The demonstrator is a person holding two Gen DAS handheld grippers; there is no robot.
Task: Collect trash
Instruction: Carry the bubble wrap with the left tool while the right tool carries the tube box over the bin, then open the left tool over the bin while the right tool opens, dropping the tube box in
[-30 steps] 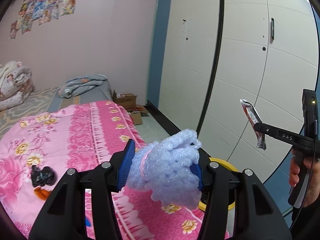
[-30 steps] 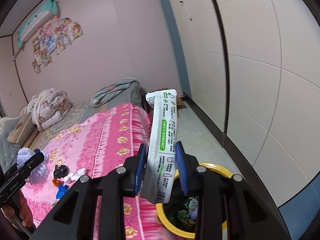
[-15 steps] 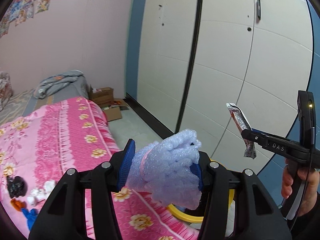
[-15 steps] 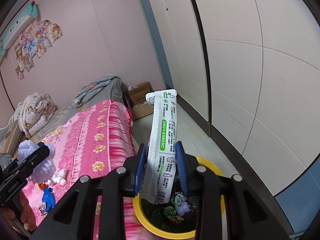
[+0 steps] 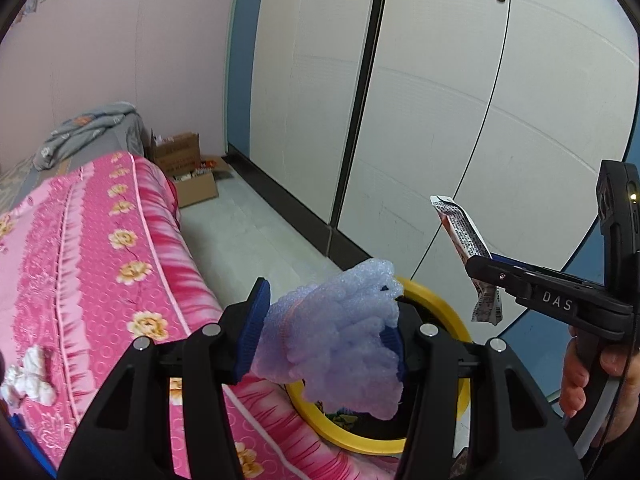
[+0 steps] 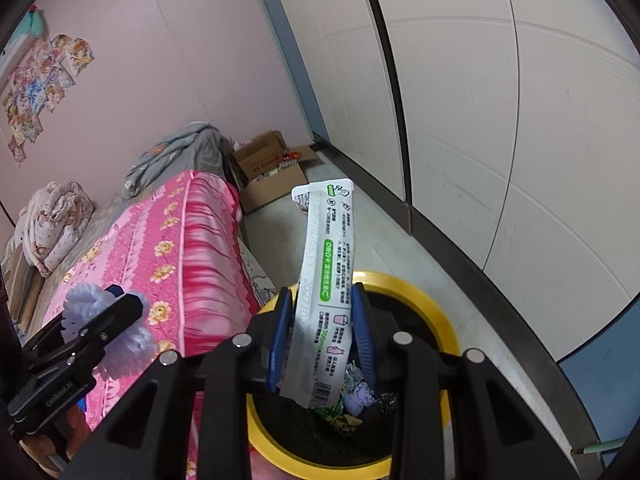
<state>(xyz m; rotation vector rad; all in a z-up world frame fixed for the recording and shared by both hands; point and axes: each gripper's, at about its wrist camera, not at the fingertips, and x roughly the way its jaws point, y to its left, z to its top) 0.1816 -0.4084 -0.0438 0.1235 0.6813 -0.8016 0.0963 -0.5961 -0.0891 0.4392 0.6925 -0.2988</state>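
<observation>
A yellow-rimmed trash bin point(image 6: 420, 292) stands on the floor, open-topped and partly filled. The pink bed point(image 6: 188, 248) presses against its left side. A white wardrobe point(image 6: 520, 120) stands right. Bare floor point(image 5: 256, 232) lies beyond.

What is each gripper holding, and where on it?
Left gripper squeezes the foam wad across its middle; right gripper pinches the sachet near its lower end.

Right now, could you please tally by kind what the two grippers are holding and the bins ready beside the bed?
Crumpled lilac foam wrap, in left gripper: 1
Long white sachet wrapper, in right gripper: 1
Yellow-rimmed black trash bin: 1
Total: 3
</observation>
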